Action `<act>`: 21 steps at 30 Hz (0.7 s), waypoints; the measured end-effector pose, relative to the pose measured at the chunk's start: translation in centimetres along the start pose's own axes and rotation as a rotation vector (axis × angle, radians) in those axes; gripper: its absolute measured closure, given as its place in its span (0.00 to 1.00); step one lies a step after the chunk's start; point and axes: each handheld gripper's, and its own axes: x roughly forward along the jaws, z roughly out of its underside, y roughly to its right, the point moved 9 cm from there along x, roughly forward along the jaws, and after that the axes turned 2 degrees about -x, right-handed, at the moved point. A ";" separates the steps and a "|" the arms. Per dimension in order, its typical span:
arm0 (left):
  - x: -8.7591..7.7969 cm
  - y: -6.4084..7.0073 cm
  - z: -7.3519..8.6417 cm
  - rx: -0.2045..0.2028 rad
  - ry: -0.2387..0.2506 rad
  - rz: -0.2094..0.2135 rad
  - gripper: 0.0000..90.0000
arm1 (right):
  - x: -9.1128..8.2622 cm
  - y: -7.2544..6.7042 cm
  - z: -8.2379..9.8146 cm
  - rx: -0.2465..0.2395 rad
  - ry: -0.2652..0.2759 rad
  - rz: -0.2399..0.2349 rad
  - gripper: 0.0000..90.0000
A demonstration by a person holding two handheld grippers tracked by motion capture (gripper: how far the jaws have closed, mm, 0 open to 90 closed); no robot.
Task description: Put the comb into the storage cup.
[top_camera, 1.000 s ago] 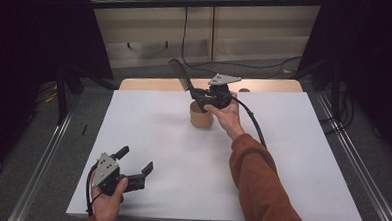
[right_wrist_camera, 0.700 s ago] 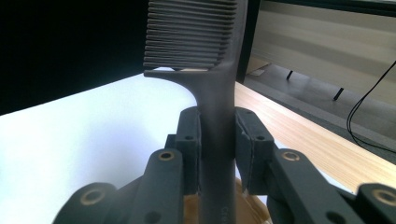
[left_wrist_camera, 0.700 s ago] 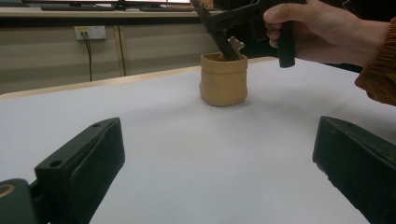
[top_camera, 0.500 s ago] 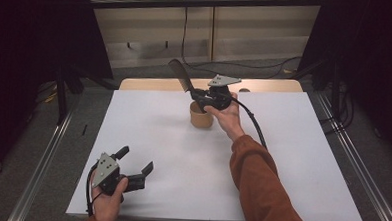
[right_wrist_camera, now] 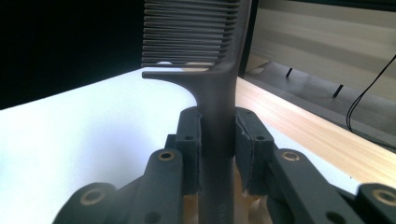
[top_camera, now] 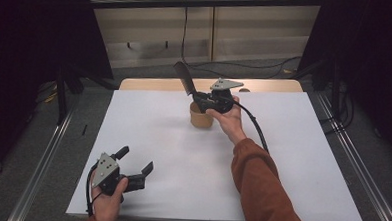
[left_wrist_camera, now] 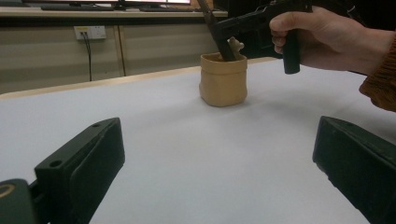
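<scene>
A dark comb [top_camera: 185,77] stands tilted up and to the left, and my right gripper [top_camera: 194,96] is shut on its handle. In the right gripper view the pads [right_wrist_camera: 189,135] press on both sides of the comb [right_wrist_camera: 205,46], with its teeth above. The handle's lower end reaches down into a small tan cup [top_camera: 201,118] on the white sheet. From the left gripper view I see the cup [left_wrist_camera: 223,79], the comb's handle [left_wrist_camera: 219,39] in it and a small beige thing beside the handle. My left gripper [top_camera: 136,159] rests open at the front left, with nothing between its fingers [left_wrist_camera: 79,163].
A white sheet [top_camera: 292,145] covers the table; a strip of bare wood [top_camera: 150,83] shows at its far edge. Metal rails [top_camera: 41,164] run along both sides. Cables lie on the floor behind, below a pale wall [left_wrist_camera: 154,46].
</scene>
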 end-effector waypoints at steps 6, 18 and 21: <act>0.0 -0.1 0.0 -0.005 -0.002 -0.002 0.02 | 0.1 0.1 1.0 0.008 -0.011 -0.001 0.81; 0.0 0.0 0.0 -0.004 -0.002 0.000 0.02 | 0.1 0.0 1.3 -0.005 -0.026 0.004 0.81; 0.0 0.0 0.0 -0.002 -0.002 0.000 0.03 | 0.1 -0.1 1.3 -0.008 -0.029 0.007 0.81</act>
